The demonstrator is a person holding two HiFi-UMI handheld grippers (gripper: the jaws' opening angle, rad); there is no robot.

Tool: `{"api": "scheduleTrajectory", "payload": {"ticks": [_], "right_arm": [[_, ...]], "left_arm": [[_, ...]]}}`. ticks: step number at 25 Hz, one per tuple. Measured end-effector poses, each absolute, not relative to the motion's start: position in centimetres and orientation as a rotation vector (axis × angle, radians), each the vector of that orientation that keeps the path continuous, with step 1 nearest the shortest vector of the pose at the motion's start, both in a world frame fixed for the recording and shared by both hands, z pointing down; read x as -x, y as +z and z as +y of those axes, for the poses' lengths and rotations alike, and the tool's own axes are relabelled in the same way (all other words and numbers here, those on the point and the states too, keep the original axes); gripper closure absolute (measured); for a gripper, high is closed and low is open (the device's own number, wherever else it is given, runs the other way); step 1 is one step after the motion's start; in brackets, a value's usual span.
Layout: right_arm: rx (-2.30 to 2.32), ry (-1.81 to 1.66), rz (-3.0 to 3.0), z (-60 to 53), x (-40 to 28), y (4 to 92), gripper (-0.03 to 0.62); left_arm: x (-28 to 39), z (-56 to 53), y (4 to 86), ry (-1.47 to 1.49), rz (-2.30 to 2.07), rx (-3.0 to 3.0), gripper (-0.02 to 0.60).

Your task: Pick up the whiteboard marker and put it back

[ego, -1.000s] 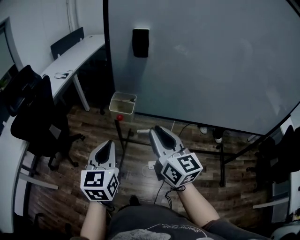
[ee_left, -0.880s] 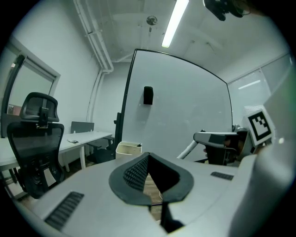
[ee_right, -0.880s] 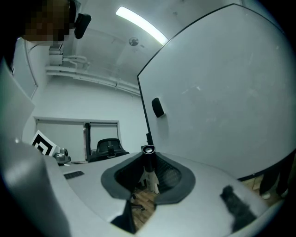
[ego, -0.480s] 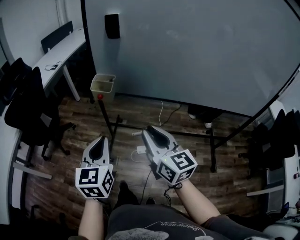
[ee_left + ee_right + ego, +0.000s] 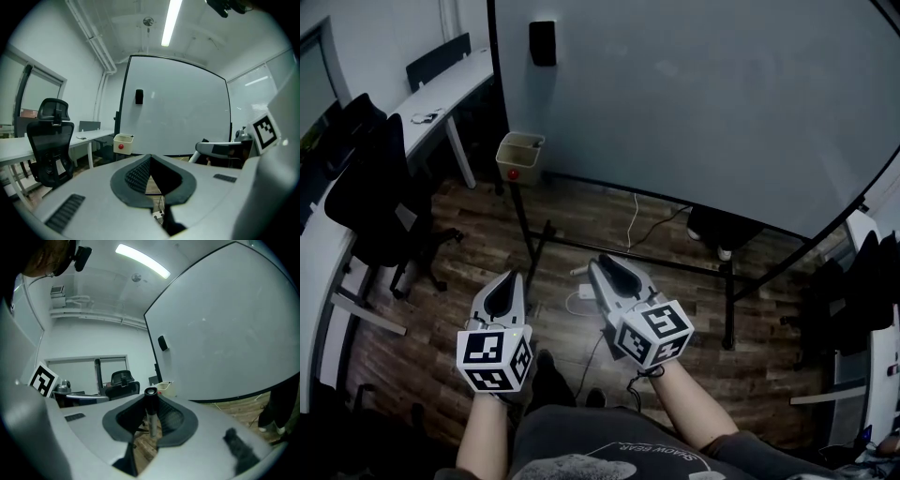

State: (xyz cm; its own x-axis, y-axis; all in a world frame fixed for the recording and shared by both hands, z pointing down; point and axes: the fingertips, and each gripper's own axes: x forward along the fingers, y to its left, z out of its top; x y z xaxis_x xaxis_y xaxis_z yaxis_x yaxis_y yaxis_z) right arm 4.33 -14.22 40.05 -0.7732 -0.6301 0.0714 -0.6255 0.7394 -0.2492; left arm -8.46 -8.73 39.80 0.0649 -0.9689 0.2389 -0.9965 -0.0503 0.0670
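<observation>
My right gripper (image 5: 605, 269) is shut on the whiteboard marker (image 5: 151, 412), which stands upright between the pads with its black cap on top. In the head view the marker's pale end (image 5: 578, 272) sticks out left of the jaws. My left gripper (image 5: 507, 284) is beside it, shut and empty, tips (image 5: 149, 157) meeting. Both are held out over the wooden floor, well short of the large whiteboard (image 5: 703, 94). A black block (image 5: 543, 42) hangs on the board's upper left. A beige box (image 5: 519, 155) with a red dot hangs at the board's lower left corner.
The whiteboard's black stand legs (image 5: 628, 258) cross the floor ahead of the grippers. A power strip with cables (image 5: 581, 302) lies under them. A black office chair (image 5: 370, 187) and a white desk (image 5: 441, 94) stand at the left, and dark chairs (image 5: 853, 291) at the right.
Both grippers have sunk a little in the head view, still side by side. The board and beige box now sit higher and farther off. The marker stays in the right jaws.
</observation>
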Motion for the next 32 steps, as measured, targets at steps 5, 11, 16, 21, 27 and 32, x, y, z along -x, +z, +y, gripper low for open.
{"api": "scheduleTrajectory", "payload": {"ticks": [5, 11, 16, 21, 27, 32], "right_arm": [[1.047, -0.434, 2.924, -13.8, -4.8, 40.7, 0.513], [1.044, -0.457, 2.953, -14.1, -4.5, 41.9, 0.513], [1.056, -0.419, 2.959, -16.5, -3.3, 41.4, 0.512], [1.067, -0.381, 2.939, -20.1, -1.2, 40.1, 0.513], [1.078, -0.344, 2.917, -25.9, 2.3, 38.7, 0.513], [1.087, -0.321, 2.899, -30.5, 5.1, 37.5, 0.511]], "left_arm": [[8.0, -8.0, 40.1, 0.202, -2.006, -2.121, 0.568], [7.9, -8.0, 40.7, 0.205, -1.986, -2.130, 0.569], [9.5, -10.7, 40.8, 0.183, -1.985, -2.129, 0.568], [11.6, -14.6, 40.0, 0.169, -1.983, -2.161, 0.568], [15.3, -20.5, 39.2, 0.165, -1.982, -2.186, 0.568], [18.3, -25.1, 38.9, 0.158, -1.981, -2.192, 0.568]]}}
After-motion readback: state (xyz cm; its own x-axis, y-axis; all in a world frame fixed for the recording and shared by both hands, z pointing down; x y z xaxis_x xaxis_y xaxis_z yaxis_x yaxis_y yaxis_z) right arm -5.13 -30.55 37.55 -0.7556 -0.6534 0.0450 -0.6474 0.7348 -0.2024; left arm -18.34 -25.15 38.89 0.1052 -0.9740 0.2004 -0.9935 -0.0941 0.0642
